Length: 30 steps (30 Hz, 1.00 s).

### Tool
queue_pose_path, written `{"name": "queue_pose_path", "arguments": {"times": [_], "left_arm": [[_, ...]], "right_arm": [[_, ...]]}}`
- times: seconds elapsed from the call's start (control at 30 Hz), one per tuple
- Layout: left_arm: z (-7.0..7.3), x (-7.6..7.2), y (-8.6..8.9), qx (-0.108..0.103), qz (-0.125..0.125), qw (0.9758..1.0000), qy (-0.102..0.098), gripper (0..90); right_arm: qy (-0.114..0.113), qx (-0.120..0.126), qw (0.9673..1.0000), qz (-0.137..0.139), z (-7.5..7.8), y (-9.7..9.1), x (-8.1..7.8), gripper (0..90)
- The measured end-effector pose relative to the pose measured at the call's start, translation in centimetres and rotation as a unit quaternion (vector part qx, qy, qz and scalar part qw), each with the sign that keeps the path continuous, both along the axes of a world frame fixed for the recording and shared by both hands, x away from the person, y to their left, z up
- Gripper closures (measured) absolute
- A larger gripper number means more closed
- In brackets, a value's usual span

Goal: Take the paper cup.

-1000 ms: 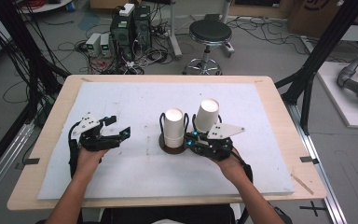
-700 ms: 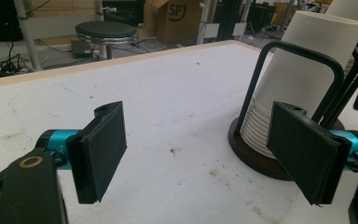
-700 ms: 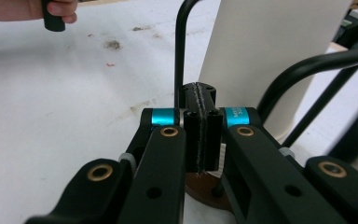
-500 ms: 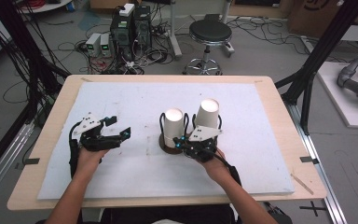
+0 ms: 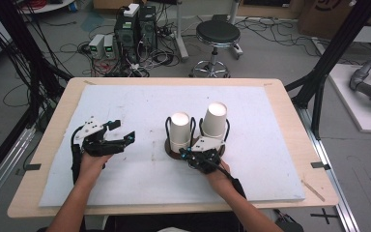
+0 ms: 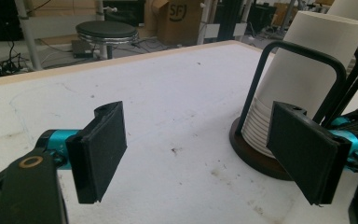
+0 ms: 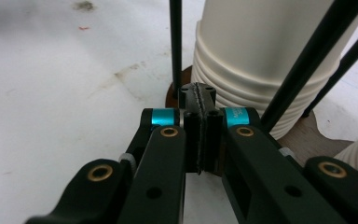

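the left gripper (image 5: 118, 136) lay on the white sheet (image 5: 140, 193) at the left of the table (image 5: 290, 104), held in the person's left hand (image 5: 92, 163). its jaws stood wide apart with nothing between them; in the left gripper view the two black pads (image 6: 100, 151) faced each other across bare, lightly stained sheet, and the left gripper (image 6: 200, 158) pointed toward the cup holder. it was well apart from the holder and touched no cup.

near the middle of the table stood the dark round base of the cup holder (image 5: 171, 150), with thin black wire loops rising around two stacks of white paper cups set upside down. the left stack (image 5: 179, 131) stood upright. the right stack (image 5: 214, 126), just beside it, leaned a little away from it, its top the taller of the two.

just in front of the holder, the right gripper (image 5: 189, 155) sat low in the person's right hand (image 5: 217, 170). in the right gripper view its jaws were pressed flat together, nothing caught between them, and the right gripper (image 7: 199, 100) tip was just short of the ribbed rims of the cup stack (image 7: 261, 56), close by one black wire upright (image 7: 175, 42). whether the tip touched the wooden base (image 7: 173, 91) could not be told.
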<state>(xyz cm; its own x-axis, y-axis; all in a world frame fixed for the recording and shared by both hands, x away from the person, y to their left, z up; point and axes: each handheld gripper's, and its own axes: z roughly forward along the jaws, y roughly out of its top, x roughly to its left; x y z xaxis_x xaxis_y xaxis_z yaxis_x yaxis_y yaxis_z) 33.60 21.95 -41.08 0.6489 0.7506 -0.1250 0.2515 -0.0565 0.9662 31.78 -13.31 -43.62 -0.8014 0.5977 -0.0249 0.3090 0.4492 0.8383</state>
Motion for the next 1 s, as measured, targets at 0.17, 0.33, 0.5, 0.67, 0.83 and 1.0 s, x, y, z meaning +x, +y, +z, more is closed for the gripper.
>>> {"name": "queue_pose_path", "arguments": {"times": [0.17, 0.33, 0.5, 0.67, 0.83, 1.0], "left_arm": [[0.0, 0.0, 0.0, 0.001, 0.0, 1.0, 0.0, 19.8], [0.0, 0.0, -0.1, 0.004, -0.001, 1.0, 0.001, 19.9], [0.0, 0.0, -0.2, 0.007, -0.001, 1.0, 0.003, 20.0], [0.1, -0.1, -0.2, 0.006, -0.001, 1.0, 0.001, 20.0], [0.0, -0.1, -0.2, 0.009, -0.003, 1.0, 0.001, 20.0], [0.0, -0.1, -0.3, 0.008, -0.002, 1.0, 0.0, 20.1]], "right_arm": [[-0.003, 0.01, 0.9999, -0.012, 0.1, -0.1, 0.0, 90.0], [0.004, 0.019, 0.9996, -0.02, 0.1, -0.1, 0.1, 90.0], [0.021, 0.036, 0.9977, -0.053, 0.2, 0.5, 0.0, 90.0], [0.035, 0.042, 0.995, -0.083, 0.1, 1.1, -0.2, 90.0], [0.049, 0.054, 0.9928, -0.095, 0.2, 1.2, -0.1, 90.0], [0.053, 0.061, 0.9908, -0.109, 0.1, 1.5, -0.2, 90.0]]}}
